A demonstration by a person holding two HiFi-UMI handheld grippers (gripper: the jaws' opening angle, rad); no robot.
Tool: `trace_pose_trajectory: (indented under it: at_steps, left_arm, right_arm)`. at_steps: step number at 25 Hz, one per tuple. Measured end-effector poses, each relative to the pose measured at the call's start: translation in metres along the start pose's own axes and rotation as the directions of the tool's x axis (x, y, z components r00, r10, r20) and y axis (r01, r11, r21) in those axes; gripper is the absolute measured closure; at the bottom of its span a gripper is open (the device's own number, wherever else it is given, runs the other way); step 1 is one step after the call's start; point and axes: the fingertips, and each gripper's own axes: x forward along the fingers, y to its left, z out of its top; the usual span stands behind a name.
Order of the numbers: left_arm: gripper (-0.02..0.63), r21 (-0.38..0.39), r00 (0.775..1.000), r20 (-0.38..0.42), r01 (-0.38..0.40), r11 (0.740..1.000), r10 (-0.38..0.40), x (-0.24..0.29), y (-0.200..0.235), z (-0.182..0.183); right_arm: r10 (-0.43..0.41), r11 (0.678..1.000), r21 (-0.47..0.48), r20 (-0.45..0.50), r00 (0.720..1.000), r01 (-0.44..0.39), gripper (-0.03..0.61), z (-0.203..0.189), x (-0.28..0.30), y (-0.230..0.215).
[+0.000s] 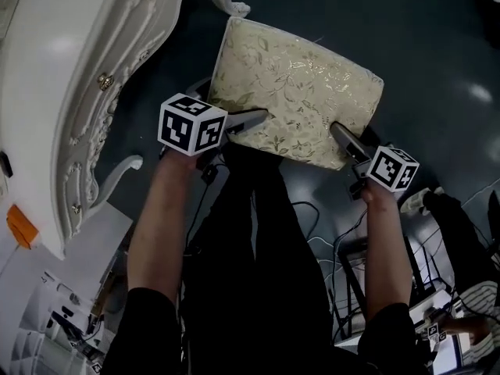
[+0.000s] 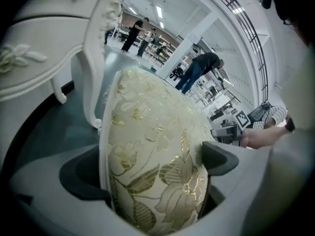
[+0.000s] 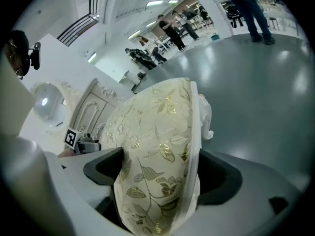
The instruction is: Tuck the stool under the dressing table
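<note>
The stool [image 1: 301, 92] has a cream seat cushion with a gold leaf pattern and a white frame; it sits tilted on the dark floor right of the white carved dressing table [image 1: 74, 92]. My left gripper [image 1: 251, 120] is shut on the seat's near left edge [image 2: 152, 181]. My right gripper [image 1: 348, 142] is shut on the near right corner [image 3: 157, 181]. In both gripper views the cushion fills the gap between the jaws. A white curved stool leg [image 3: 206, 117] shows beyond the seat, and a table leg [image 2: 91, 82] stands close beside the seat.
A curved white table leg [image 1: 117, 174] stands near my left arm. Cables and a metal stand [image 1: 355, 272] lie on the floor by my right arm. People [image 2: 197, 70] stand far off in the hall. An orange tag [image 1: 21, 226] sits at the table's left edge.
</note>
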Motion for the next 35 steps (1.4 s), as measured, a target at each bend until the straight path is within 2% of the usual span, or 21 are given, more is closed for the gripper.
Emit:
trace_pose_trajectory:
  at_steps: [12, 17, 27, 35]
  left_arm:
    - [0.021, -0.01, 1.0, -0.018, 0.011, 1.0, -0.011, 0.0, 0.0, 0.0]
    - [0.021, 0.019, 0.999, -0.041, 0.034, 0.999, -0.033, 0.005, 0.003, 0.001]
    - [0.021, -0.034, 0.999, 0.017, -0.029, 0.999, 0.029, -0.004, -0.004, -0.003]
    - [0.021, 0.0, 1.0, 0.008, 0.01, 1.0, -0.01, -0.002, 0.0, -0.001]
  right_arm:
    - [0.002, 1.0, 0.009, 0.036, 0.999, -0.002, 0.129, 0.003, -0.002, 0.002]
    - [-0.023, 0.999, 0.04, 0.071, 0.997, 0.02, 0.129, -0.004, -0.003, 0.0]
    - [0.035, 0.999, -0.017, 0.029, 0.999, -0.034, 0.129, 0.009, 0.0, -0.001]
    - [0.006, 1.0, 0.007, 0.074, 0.997, -0.007, 0.129, 0.004, -0.001, 0.003]
